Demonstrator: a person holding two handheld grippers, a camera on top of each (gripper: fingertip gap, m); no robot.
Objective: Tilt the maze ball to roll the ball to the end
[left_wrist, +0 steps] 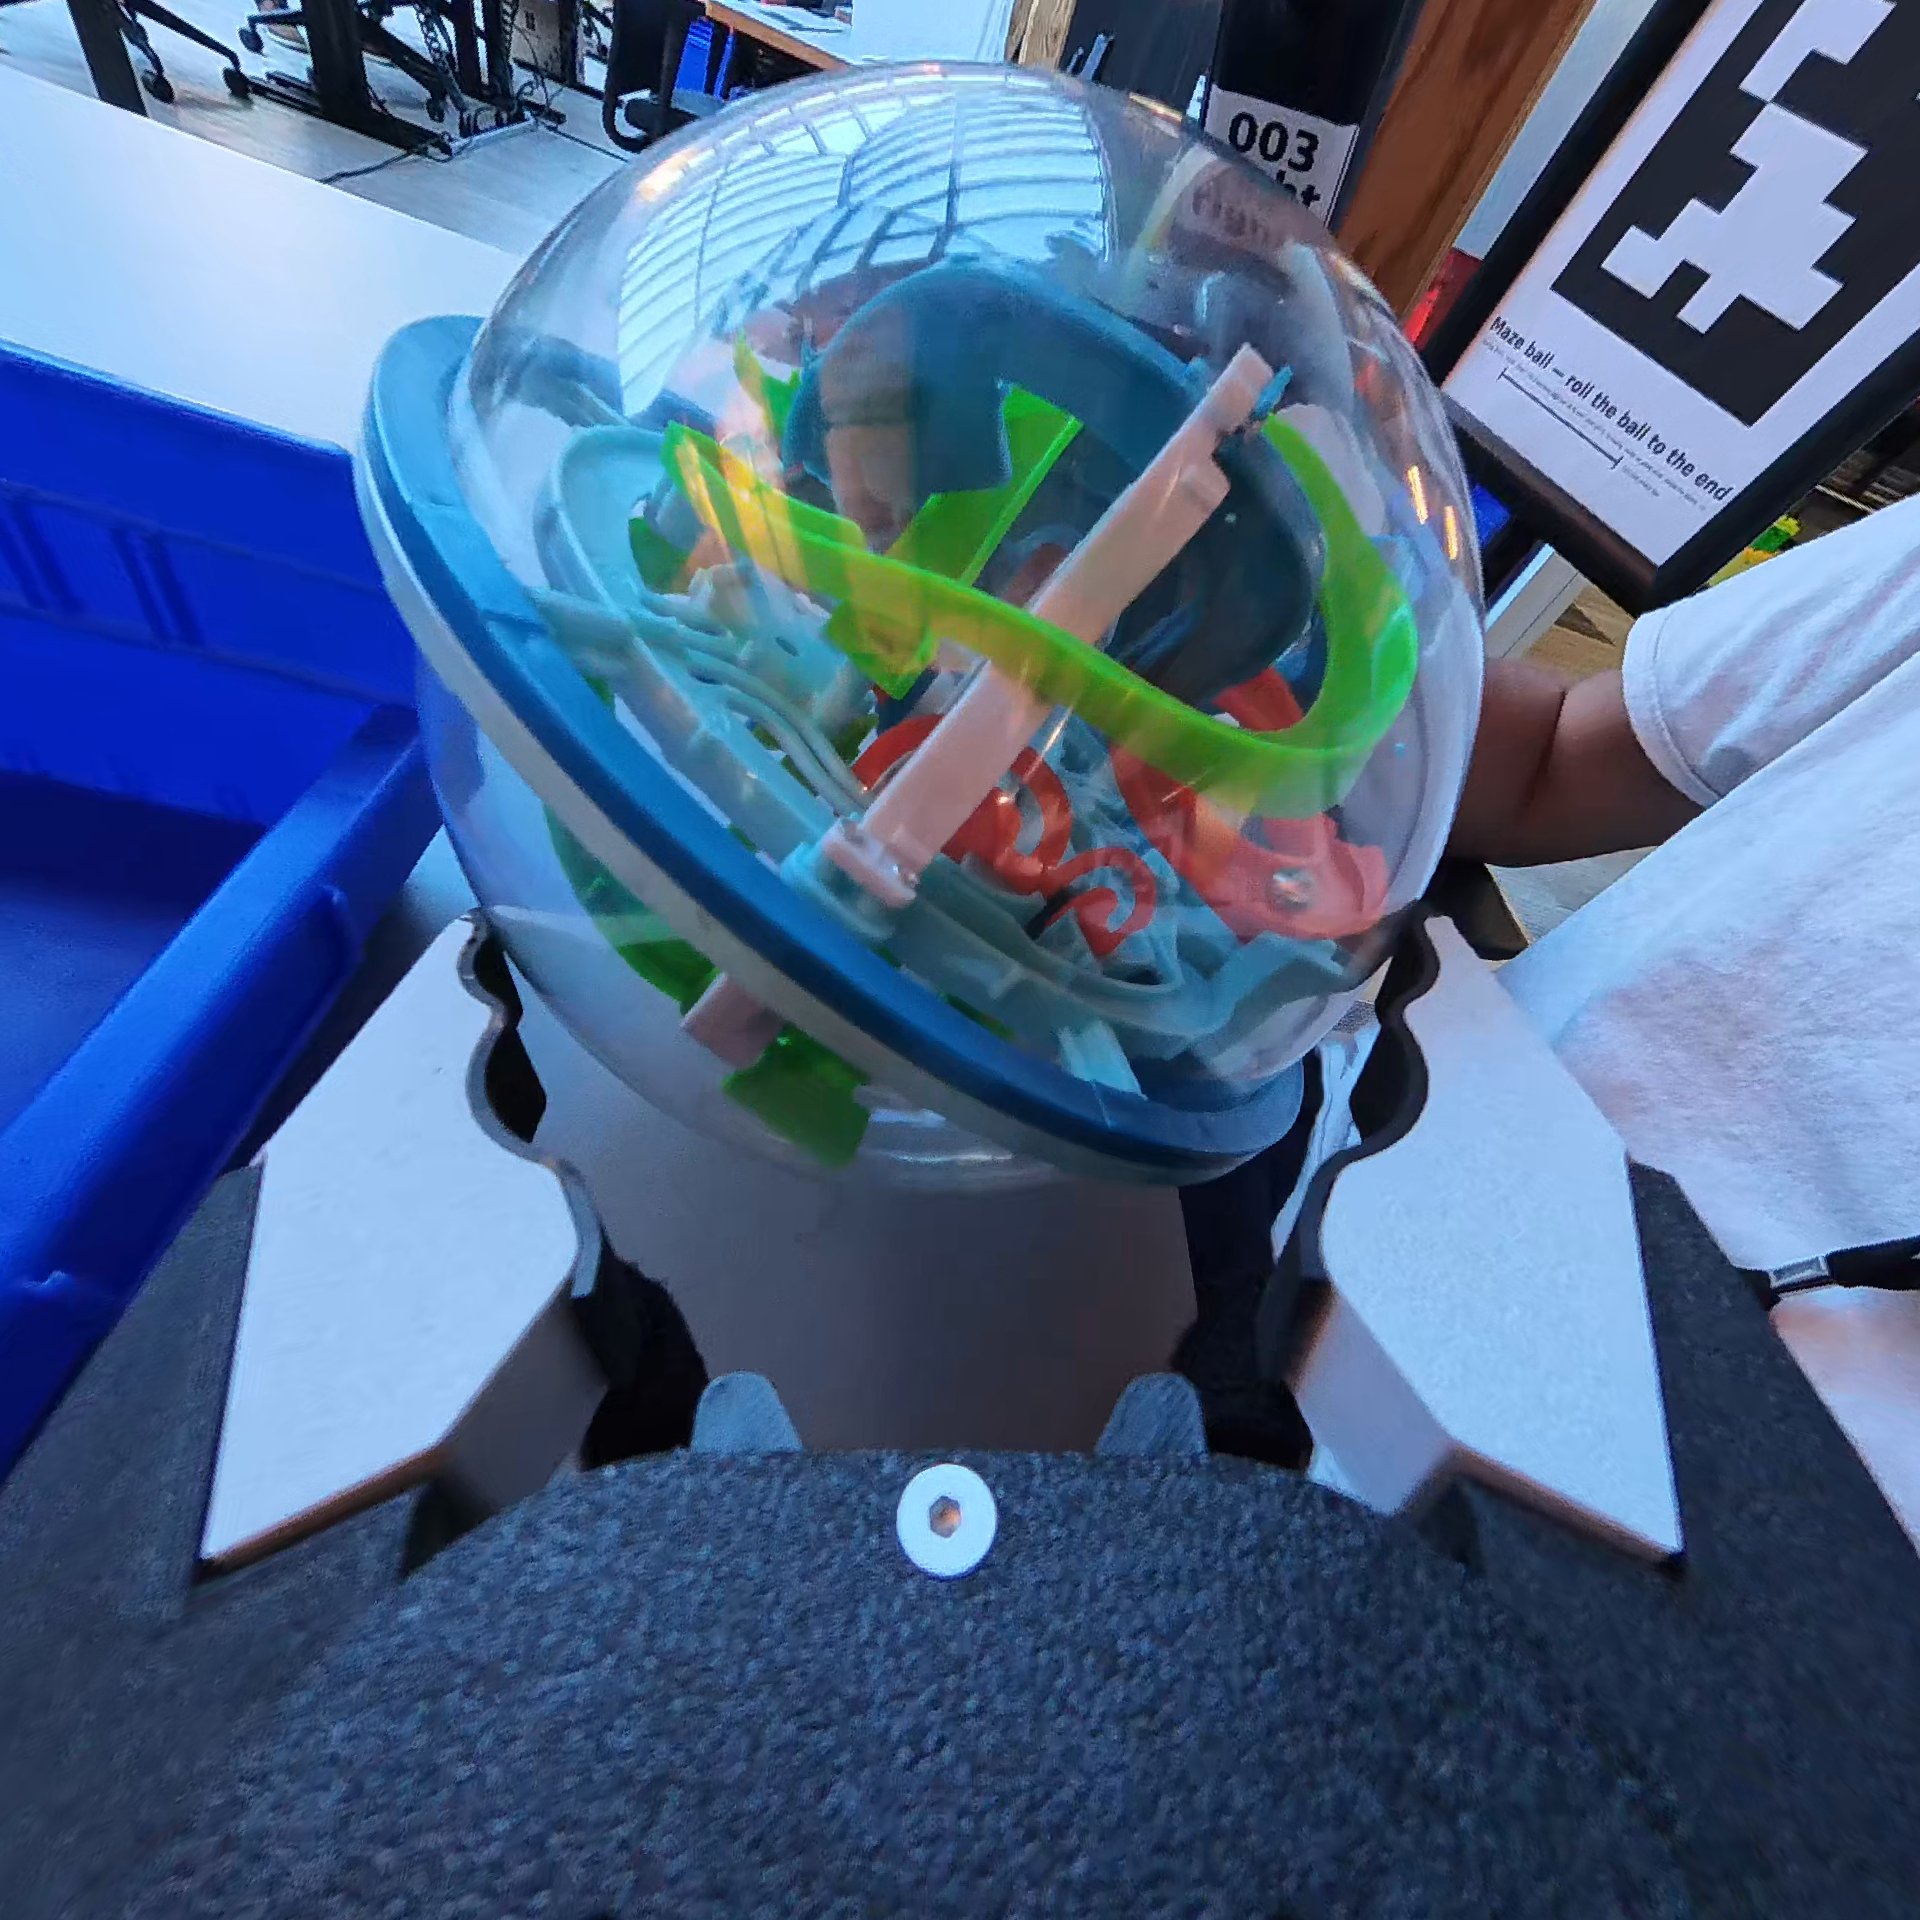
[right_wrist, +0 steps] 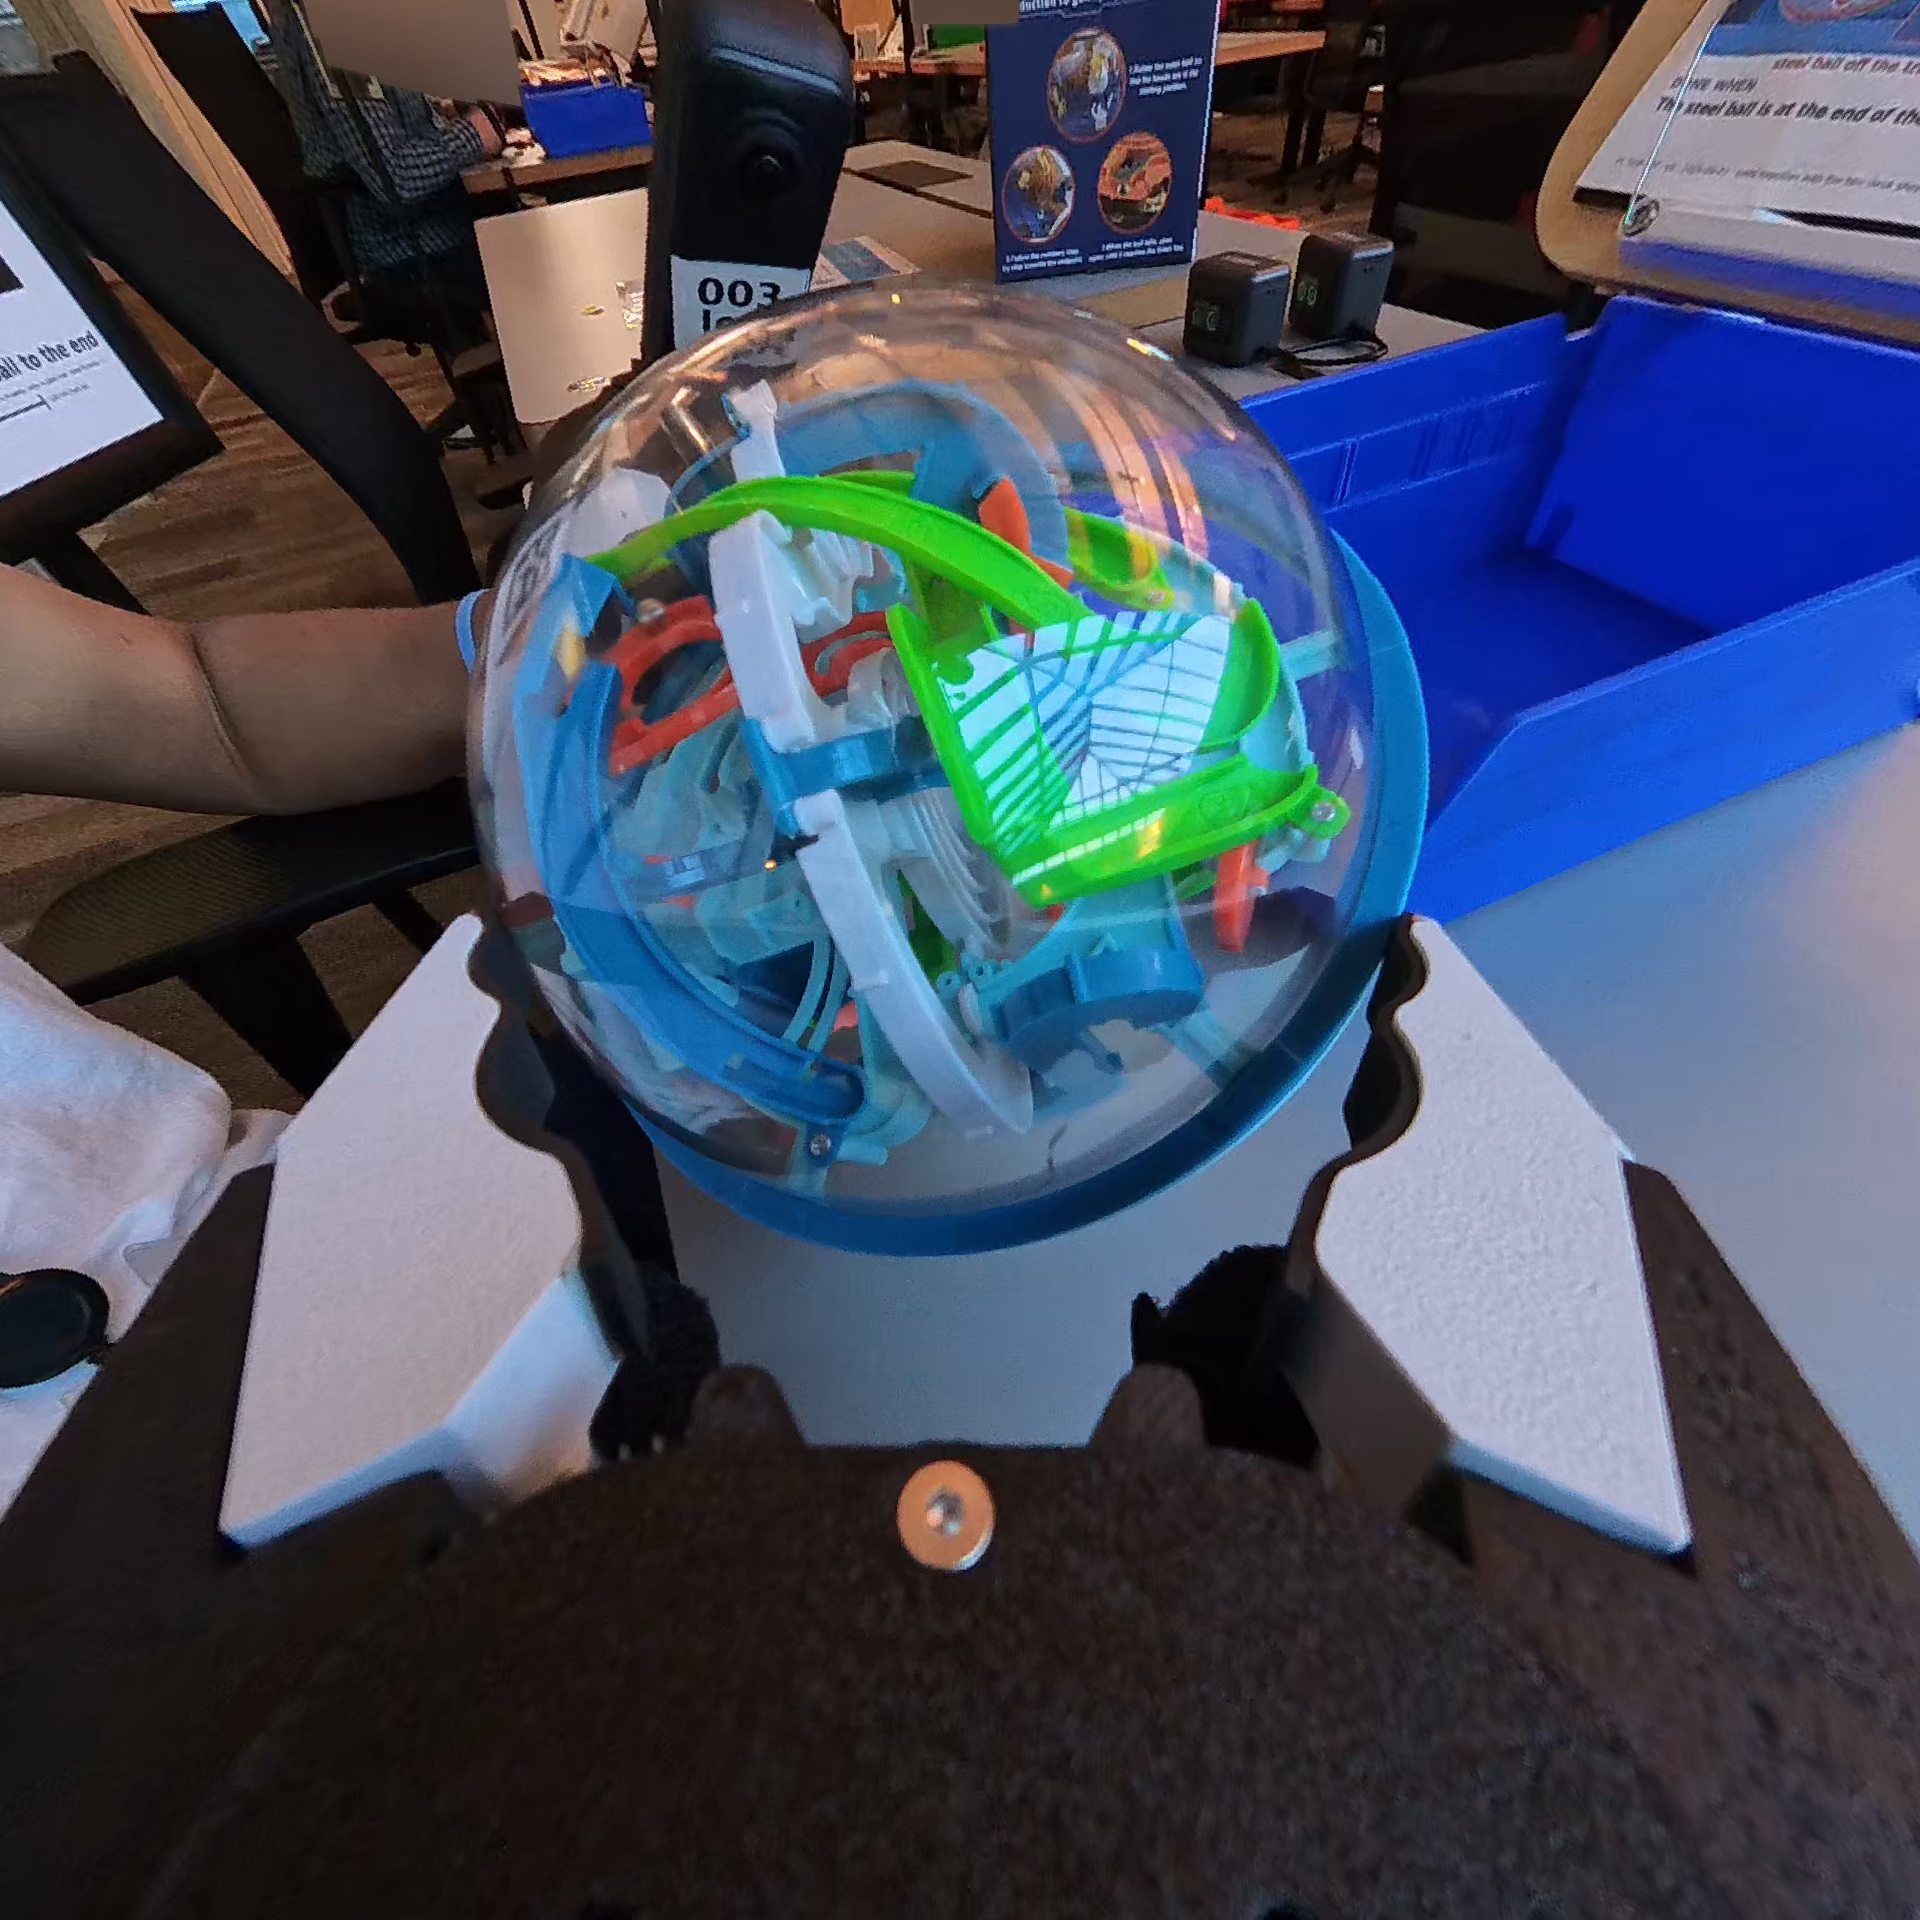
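The maze ball (left_wrist: 935, 623) is a clear sphere with a blue ring around its middle and green, red, pale blue and pink tracks inside. It is held tilted above the white table, between my two grippers on opposite sides. My left gripper (left_wrist: 945, 987) has its jaws spread wide, with the fingertips (left_wrist: 499, 997) against the sphere's lower sides. My right gripper (right_wrist: 940, 997) cups the maze ball (right_wrist: 935, 779) in the same way from the far side. Each gripper's black body shows behind the ball in the other's view. I cannot pick out the small steel ball.
A blue plastic bin (left_wrist: 156, 831) stands on the white table (left_wrist: 208, 239) close beside the ball; it also shows in the right wrist view (right_wrist: 1662, 623). A framed sign (left_wrist: 1714, 260), a person's arm (right_wrist: 208, 707) and a black chair (right_wrist: 260, 894) are on the other side.
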